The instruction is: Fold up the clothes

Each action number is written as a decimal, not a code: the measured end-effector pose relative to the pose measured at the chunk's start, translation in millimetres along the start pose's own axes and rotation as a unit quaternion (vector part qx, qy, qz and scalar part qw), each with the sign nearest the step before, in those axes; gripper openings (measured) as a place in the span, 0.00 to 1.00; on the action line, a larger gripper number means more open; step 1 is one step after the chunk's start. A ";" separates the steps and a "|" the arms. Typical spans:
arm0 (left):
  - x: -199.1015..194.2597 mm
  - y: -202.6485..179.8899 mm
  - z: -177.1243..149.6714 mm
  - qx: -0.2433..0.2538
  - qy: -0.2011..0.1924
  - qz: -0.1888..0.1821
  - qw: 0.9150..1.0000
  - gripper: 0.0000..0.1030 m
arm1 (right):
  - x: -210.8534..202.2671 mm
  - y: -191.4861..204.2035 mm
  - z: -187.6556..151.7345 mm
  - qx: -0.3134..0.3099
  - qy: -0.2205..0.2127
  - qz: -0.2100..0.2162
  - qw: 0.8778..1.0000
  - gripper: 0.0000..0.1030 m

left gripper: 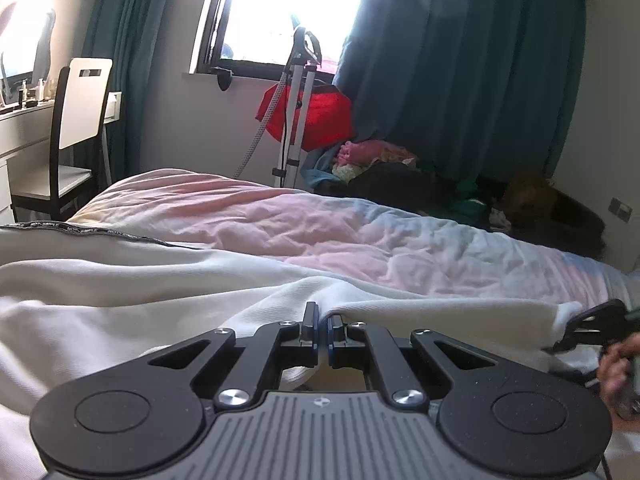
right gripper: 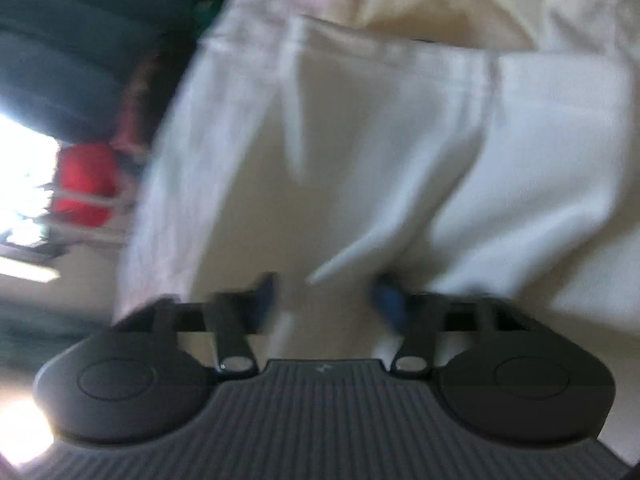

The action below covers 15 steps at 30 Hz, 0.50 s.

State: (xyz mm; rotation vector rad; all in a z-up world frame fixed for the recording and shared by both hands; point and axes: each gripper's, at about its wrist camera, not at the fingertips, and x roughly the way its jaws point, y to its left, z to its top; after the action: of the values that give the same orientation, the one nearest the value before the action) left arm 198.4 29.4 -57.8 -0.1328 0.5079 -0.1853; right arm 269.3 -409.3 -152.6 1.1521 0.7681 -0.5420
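White garment (left gripper: 120,280), black "NOT SIMPLE" tape (left gripper: 80,231)

Bedspread (left gripper: 320,224) ahead clear; clothes pile (left gripper: 384,168), steamer stand (left gripper: 294,120) behind.

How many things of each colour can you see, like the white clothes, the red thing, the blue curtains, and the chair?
White garment on the bed, pinched by the left tool: 1
Red cloth by the window: 1
Blue curtains, one left and one right of the window: 2
White chair with a dark frame: 1
Total: 5
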 end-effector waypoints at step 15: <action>-11.0 0.5 -0.1 -0.006 -0.010 -0.040 0.999 0.04 | -105.3 67.0 14.8 -0.200 -0.180 0.178 0.947 0.11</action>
State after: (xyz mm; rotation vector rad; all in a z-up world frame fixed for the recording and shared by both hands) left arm 189.0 32.2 -52.9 -0.1672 0.4843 -0.2587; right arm 255.2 -401.7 -28.0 0.7566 0.3194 -0.2622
